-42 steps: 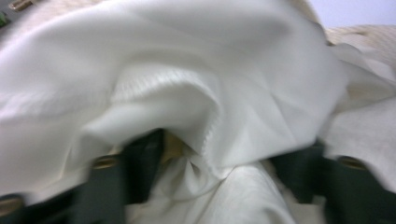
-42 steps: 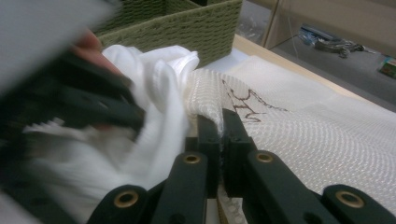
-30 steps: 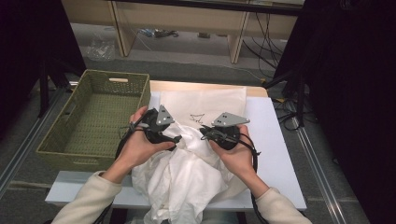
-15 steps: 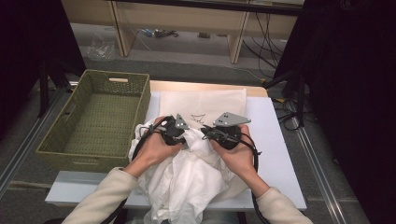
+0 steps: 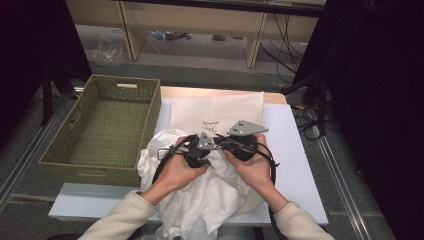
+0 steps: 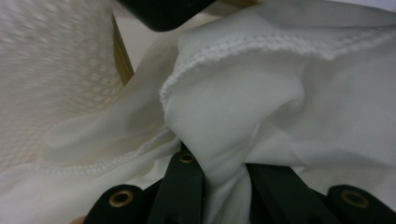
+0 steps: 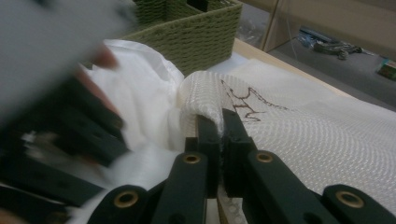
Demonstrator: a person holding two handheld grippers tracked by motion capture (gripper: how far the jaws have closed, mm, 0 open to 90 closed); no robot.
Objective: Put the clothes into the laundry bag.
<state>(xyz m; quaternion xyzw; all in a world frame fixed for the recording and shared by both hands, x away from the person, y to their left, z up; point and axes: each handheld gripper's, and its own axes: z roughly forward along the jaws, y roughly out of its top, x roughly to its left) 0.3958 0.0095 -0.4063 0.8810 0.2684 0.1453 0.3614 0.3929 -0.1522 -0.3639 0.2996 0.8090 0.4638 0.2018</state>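
- the left tool (image 5: 196,150) is pinching a fold of the white cloth (image 5: 200,205); in the left gripper view the fabric is bunching up out of the narrow gap between its jaws, which are almost closed on it.
- the right tool (image 5: 235,145) is sitting just beside the left one, and its jaws are pressing together on a rolled edge of the mesh fabric (image 7: 327,135), a cream textured piece with a dark drawn mark ahead of the jaws.
- the white cloth is lying crumpled under and behind both tools, spilling over the near edge of the counter (image 5: 300,165) toward the person; the mesh fabric is stretching flat away in front of the tools.
- the green woven basket (image 5: 100,130) is standing off to the left tool's outer side, with nothing visible inside it.
- judging by the deep soft folds, the white cloth is looking light, limp and a bit slippery; it is unlikely to hold any shape, so a hemmed edge or corner is seeming the surest place to grip, since the stitched seam showing in the left gripper view is giving the jaws something thicker to bite.
- the mesh fabric is looking slightly stiffer and grippier, and its rolled edge is already offering a good hold.
- both pieces are probably dragging each other when lifted, because they are overlapping under the tools.
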